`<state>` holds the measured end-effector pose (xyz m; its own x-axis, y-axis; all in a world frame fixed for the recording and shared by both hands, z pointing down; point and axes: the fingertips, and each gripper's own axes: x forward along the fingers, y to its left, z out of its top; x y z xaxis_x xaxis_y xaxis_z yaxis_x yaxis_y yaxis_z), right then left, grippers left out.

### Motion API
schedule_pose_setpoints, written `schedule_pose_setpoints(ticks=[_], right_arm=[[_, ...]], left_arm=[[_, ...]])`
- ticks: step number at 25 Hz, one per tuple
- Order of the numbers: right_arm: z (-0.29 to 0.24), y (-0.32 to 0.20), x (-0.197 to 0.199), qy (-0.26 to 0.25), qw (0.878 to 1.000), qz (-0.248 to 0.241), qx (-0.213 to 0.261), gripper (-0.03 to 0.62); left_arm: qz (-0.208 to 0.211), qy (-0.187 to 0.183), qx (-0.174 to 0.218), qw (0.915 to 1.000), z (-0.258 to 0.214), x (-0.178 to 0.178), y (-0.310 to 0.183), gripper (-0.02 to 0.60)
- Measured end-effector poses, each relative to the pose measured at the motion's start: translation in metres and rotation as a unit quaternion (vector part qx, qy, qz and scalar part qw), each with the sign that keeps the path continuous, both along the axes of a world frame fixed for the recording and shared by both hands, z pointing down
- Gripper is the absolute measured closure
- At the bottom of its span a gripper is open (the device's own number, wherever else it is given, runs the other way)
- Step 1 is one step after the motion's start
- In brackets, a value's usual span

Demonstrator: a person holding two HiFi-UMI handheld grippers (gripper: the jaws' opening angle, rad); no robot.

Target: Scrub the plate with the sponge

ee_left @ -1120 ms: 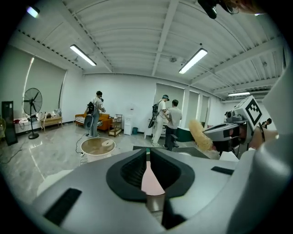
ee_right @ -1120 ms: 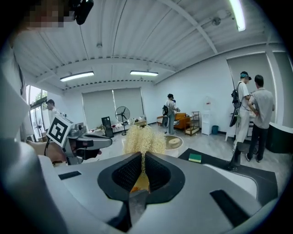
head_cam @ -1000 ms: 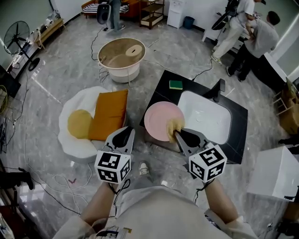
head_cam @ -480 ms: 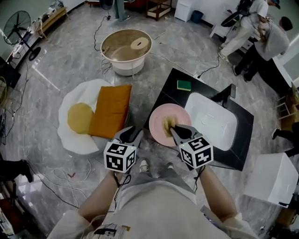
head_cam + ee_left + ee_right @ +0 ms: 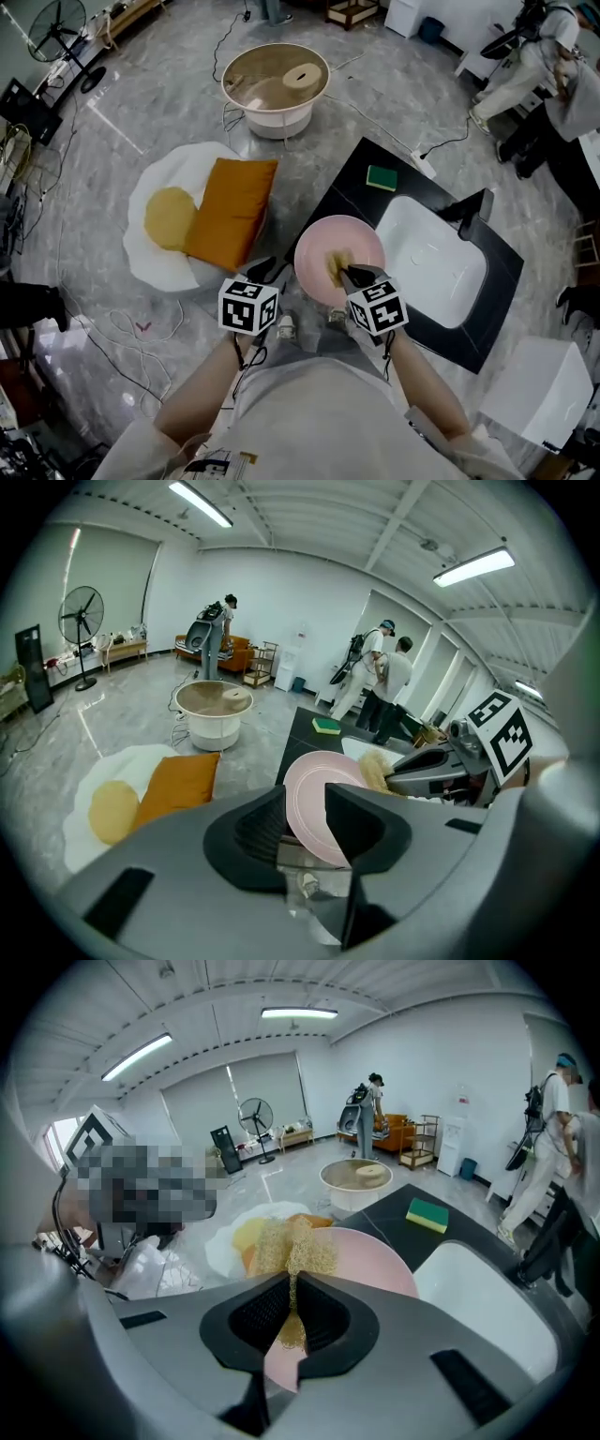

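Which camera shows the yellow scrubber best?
The right gripper view: the yellow scrubber sits pinched between its jaws, fanned over the pink plate. Head view shows a small yellow patch; left gripper view, a tuft.

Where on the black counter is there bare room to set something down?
The black countertop is bare between the green-and-yellow sponge and the round pink plate, and the white sink basin looks empty. It is crowded at the plate, where the right claw holds a tan mesh scrubber over it.
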<state>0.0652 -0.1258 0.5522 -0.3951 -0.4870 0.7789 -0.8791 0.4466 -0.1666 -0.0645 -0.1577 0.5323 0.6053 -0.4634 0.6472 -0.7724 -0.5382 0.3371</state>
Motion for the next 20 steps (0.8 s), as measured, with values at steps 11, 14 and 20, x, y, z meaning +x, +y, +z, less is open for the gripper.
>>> schedule_pose_setpoints(ticks=[11,14,20], right_arm=[[0.065,0.003,0.005,-0.010,0.991,-0.118,-0.068,0.546],[0.074,-0.001,0.007,-0.007,0.987,-0.143,-0.075,0.548],[0.086,-0.008,0.016,-0.001,0.983,-0.162,-0.084,0.546]], left_arm=[[-0.088,-0.017,-0.077,0.9931,0.059,0.025,-0.005,0.431],[-0.103,-0.025,-0.092,0.9901,0.076,0.027,-0.006,0.422],[-0.116,-0.033,-0.138,0.9830,0.110,0.036,-0.001,0.410]])
